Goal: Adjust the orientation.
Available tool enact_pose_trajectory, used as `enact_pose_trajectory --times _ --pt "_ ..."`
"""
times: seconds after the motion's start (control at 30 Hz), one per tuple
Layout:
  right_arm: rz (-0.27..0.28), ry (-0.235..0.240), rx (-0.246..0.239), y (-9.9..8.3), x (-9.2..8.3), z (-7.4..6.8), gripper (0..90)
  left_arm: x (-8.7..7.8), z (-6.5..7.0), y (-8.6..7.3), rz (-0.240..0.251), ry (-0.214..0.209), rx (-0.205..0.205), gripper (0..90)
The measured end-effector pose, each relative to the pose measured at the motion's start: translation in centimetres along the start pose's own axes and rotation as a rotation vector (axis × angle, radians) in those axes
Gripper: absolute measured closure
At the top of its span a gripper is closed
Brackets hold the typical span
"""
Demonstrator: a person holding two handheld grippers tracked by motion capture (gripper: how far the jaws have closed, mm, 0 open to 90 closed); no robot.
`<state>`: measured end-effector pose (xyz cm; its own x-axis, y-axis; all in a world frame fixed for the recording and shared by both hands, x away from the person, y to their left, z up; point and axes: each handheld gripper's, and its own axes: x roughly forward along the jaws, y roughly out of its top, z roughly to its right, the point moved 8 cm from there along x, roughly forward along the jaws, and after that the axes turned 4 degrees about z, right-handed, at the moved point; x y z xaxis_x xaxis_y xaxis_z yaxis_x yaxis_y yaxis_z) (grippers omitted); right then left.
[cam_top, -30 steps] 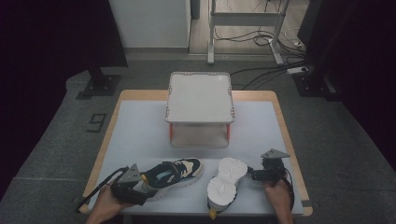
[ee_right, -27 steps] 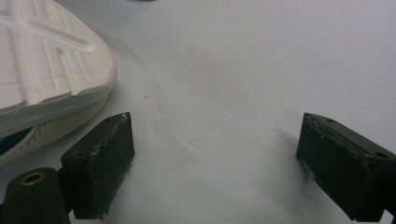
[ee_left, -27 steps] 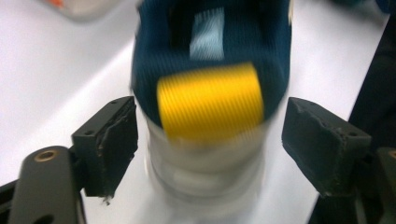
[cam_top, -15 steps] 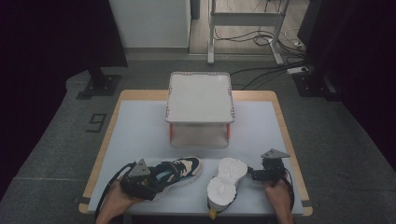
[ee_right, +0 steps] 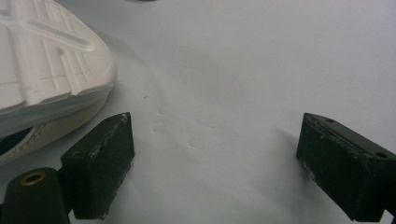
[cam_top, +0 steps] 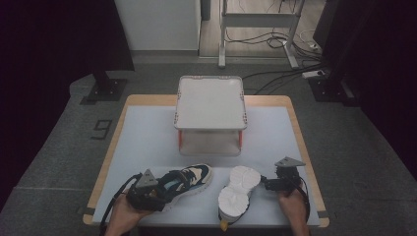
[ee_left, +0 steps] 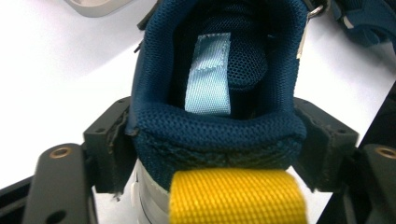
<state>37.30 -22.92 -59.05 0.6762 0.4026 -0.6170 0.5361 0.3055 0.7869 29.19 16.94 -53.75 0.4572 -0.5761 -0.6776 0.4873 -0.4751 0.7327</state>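
Observation:
A dark blue and cream sneaker (cam_top: 189, 179) stands upright near the table's front edge. My left gripper (cam_top: 160, 194) has its jaws on either side of the heel. In the left gripper view both pads (ee_left: 112, 140) press the blue mesh heel collar (ee_left: 215, 135), above a yellow pull loop (ee_left: 238, 196). These jaws have just been closing with the heel between them. The matching sneaker (cam_top: 238, 189) lies sole up to the right. My right gripper (cam_top: 269, 184) rests beside it, open (ee_right: 215, 158), with bare table between the pads; the white sole (ee_right: 42, 60) lies just left of them.
An upturned white crate (cam_top: 210, 101) with red corner posts stands at the middle of the table (cam_top: 142, 132). A dark floor surrounds the table, with cables and stand legs behind it.
My left gripper has slid a little to the right onto the sneaker's heel. The right gripper and both shoes have stayed put.

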Motion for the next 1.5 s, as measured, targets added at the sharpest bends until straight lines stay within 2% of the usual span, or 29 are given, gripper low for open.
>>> enact_pose_trajectory --times 0.1,0.17,0.2,0.23,0.27,0.37,0.43,0.47,0.5,0.53,0.57,0.6,0.8,1.0,1.13,1.23,1.5 --pt "0.000 0.000 0.000 0.0 0.0 0.0 10.3 0.1 0.1 0.2 0.012 0.015 -0.015 26.6" --pt "0.000 0.000 0.000 0.0 0.0 0.0 10.4 0.0 0.1 0.7 0.029 0.050 -0.029 27.5" --pt "0.000 0.000 0.000 0.0 0.0 0.0 10.4 0.0 0.1 0.7 0.029 0.050 -0.029 27.9" --pt "0.000 0.000 0.000 0.0 0.0 0.0 10.4 -0.1 -0.2 1.2 0.039 0.066 -0.047 28.0" --pt "0.000 0.000 0.000 0.0 0.0 0.0 10.4 -0.1 -0.2 1.2 0.039 0.066 -0.047 28.1" --pt "0.000 0.000 0.000 0.0 0.0 0.0 10.3 -0.6 -0.6 2.3 0.076 0.078 -0.092 28.4" --pt "0.000 0.000 0.000 0.0 0.0 0.0 10.4 -0.8 -0.7 2.6 0.082 0.086 -0.099 28.4" --pt "0.000 0.000 0.000 0.0 0.0 0.0 10.4 -0.8 -0.8 3.2 0.083 0.109 -0.107 28.3" --pt "0.000 0.000 0.000 0.0 0.0 0.0 10.3 -0.8 -0.8 3.2 0.083 0.109 -0.107 28.3" --pt "0.000 0.000 0.000 0.0 0.0 0.0 10.4 -0.8 -1.0 3.7 0.085 0.139 -0.111 28.3" --pt "0.000 0.000 0.000 0.0 0.0 0.0 10.3 -0.8 -1.0 3.7 0.085 0.139 -0.111 28.3" --pt "0.000 0.000 0.000 0.0 0.0 0.0 10.4 -0.6 -1.2 4.4 0.088 0.158 -0.119 28.3" --pt "0.000 0.000 0.000 0.0 0.0 0.0 10.4 0.6 -2.2 5.7 0.097 0.171 -0.151 28.2" --pt "0.000 0.001 0.000 0.0 0.0 0.0 10.4 2.5 -3.8 7.6 0.103 0.217 -0.188 28.1" --pt "0.000 0.001 0.000 0.0 0.0 0.0 10.4 3.5 -4.1 8.2 0.098 0.232 -0.200 27.9" --pt "0.000 0.001 0.001 0.0 0.0 0.0 10.4 5.0 -4.7 8.8 0.077 0.264 -0.210 27.9" --pt "0.000 0.001 0.001 0.0 0.0 0.0 10.4 6.5 -5.3 10.0 0.076 0.317 -0.236 27.8"
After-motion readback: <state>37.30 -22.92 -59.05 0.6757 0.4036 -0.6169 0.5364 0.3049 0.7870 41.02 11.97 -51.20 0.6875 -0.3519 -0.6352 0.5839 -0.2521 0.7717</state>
